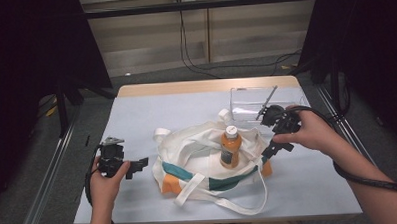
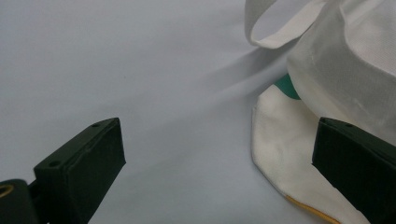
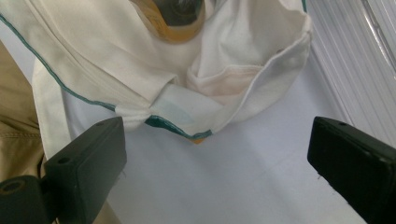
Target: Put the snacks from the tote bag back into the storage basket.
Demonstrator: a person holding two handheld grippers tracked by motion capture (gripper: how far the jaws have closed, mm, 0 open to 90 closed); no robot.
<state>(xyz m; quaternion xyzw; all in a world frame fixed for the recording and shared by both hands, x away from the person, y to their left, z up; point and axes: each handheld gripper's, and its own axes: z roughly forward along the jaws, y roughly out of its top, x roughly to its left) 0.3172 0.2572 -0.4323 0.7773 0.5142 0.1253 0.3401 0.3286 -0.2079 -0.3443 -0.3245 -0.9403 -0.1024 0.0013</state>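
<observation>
Seen from above, a table draped in pale blue-grey cloth, viewed from the person's side. Nearest, at about 7 o'clock from the table's centre, the left gripper held in the left hand, jaws spread wide and holding nothing, pointing toward 3 o'clock at the near-left corner of a cream tote bag. Through the left gripper view, both black jaws far apart above bare cloth, the bag's cream fabric with a sliver of green trim just beyond the right-hand jaw, not touched. At the centre of the table, the tote bag lying slumped and open, with green and orange panels along its near edge and long cream straps trailing toward 6 o'clock. Inside the bag's mouth, an orange bottle with a white cap standing upright. At about 3 o'clock from the bottle, the right gripper held in the right hand, jaws also wide apart and empty, angled down just beside the bag's right rim. Through the right gripper view, the bag's rim and green-edged seam between the open jaws, the bottle's base partly visible above. Farthest, at about 1 o'clock, a clear plastic bin near the table's back edge.
</observation>
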